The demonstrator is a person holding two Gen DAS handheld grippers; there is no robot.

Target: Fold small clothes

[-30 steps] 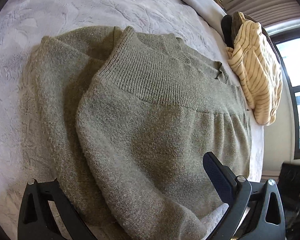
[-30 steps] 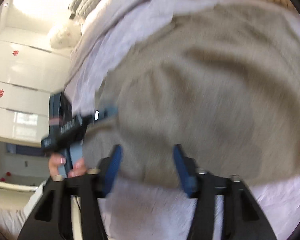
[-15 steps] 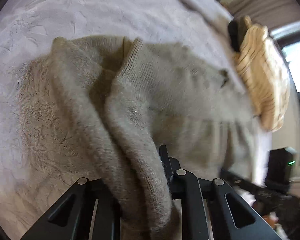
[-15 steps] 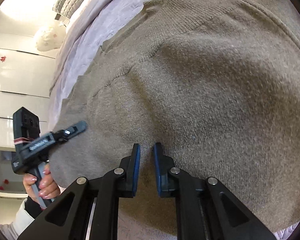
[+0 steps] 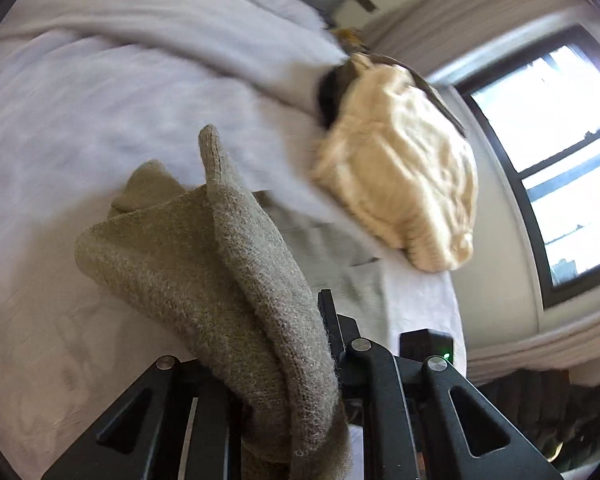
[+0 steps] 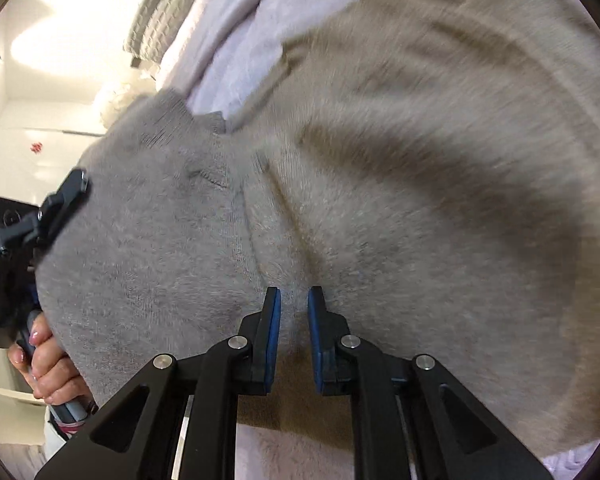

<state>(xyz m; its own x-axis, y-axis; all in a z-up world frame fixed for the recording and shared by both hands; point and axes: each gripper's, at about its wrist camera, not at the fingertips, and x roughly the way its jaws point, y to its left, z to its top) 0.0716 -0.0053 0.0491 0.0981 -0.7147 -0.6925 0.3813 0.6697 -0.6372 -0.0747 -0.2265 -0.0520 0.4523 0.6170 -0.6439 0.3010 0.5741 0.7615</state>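
An olive-grey knit sweater (image 5: pixel 228 264) hangs bunched in my left gripper (image 5: pixel 284 344), which is shut on a thick fold of it and holds it above the bed. Only its right finger (image 5: pixel 327 316) shows; fabric covers the other. In the right wrist view the sweater (image 6: pixel 400 208) fills most of the frame, spread over the bed. My right gripper (image 6: pixel 294 316) is shut on a ridge of its near edge, the blue pads (image 6: pixel 275 324) pressing the knit. The left gripper (image 6: pixel 44 216) appears there at the far left, lifting the sweater's side, held by a hand (image 6: pixel 48 360).
A pale lilac bedcover (image 5: pixel 80 100) lies under everything. A cream garment on a dark pile (image 5: pixel 400 184) sits at the bed's far right edge by a window (image 5: pixel 560 140). A black device with a green light (image 5: pixel 428 346) stands beyond the bed edge. White cabinets (image 6: pixel 32 140) stand left.
Both grippers went from open to shut on the sweater. The left one then rose, pulling its fold up off the bed. The right one sank to the near edge and stays low.
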